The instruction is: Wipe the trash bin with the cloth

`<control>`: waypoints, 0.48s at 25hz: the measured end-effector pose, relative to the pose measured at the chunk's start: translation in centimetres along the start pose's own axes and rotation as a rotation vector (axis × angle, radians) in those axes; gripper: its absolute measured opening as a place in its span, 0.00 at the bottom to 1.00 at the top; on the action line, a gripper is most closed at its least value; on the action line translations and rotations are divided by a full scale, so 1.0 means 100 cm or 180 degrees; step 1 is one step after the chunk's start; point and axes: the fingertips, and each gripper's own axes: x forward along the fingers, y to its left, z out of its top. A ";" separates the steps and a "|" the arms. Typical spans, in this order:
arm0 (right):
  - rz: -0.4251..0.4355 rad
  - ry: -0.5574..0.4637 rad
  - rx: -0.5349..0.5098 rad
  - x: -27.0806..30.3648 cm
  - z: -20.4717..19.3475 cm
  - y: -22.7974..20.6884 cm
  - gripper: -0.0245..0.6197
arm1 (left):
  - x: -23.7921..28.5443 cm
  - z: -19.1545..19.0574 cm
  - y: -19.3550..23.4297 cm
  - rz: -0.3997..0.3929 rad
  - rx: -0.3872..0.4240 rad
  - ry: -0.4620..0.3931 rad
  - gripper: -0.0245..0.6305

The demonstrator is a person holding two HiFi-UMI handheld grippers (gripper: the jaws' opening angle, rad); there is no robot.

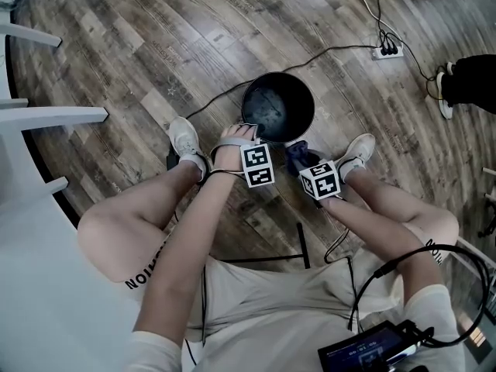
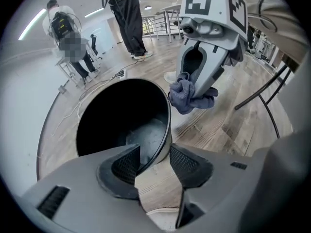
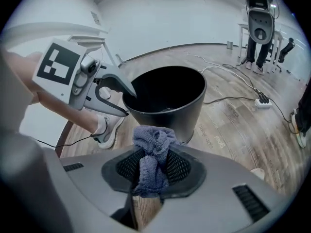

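The black trash bin [image 1: 277, 103] stands upright on the wood floor between my feet. My left gripper [image 1: 246, 134] straddles the bin's near rim, one jaw inside and one outside. In the left gripper view the left gripper [image 2: 154, 154] looks shut on the bin [image 2: 121, 115] wall. The right gripper [image 3: 155, 166] is shut on a bunched blue-grey cloth [image 3: 153, 144]. It holds the cloth just outside the bin [image 3: 170, 101], near the rim. From the left gripper view, the cloth [image 2: 187, 93] hangs from the right gripper [image 2: 194, 93] beside the bin, apart from it.
My shoes [image 1: 184, 138] [image 1: 358, 152] flank the bin. A cable runs across the floor to a power strip [image 1: 387, 50] at the back right. White furniture [image 1: 46, 115] fills the left side. Another person's foot [image 1: 465, 80] is at the right edge.
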 end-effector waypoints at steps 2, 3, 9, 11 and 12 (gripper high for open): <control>0.0039 -0.0031 -0.0034 -0.001 0.006 0.006 0.20 | 0.001 -0.005 0.004 0.0028 0.0112 0.0030 0.32; 0.0064 -0.0049 -0.0050 -0.002 0.008 0.011 0.20 | 0.002 -0.006 0.004 0.0002 0.0140 0.0011 0.32; 0.0151 -0.0156 -0.0141 -0.010 0.020 0.027 0.20 | 0.004 -0.002 0.006 -0.0100 0.0134 -0.0090 0.31; 0.0141 -0.0165 -0.0158 -0.010 0.021 0.028 0.20 | 0.005 -0.002 0.005 -0.0098 0.0120 -0.0070 0.31; 0.0132 -0.0166 -0.0160 -0.010 0.020 0.029 0.20 | 0.006 -0.002 0.003 -0.0095 0.0098 -0.0066 0.31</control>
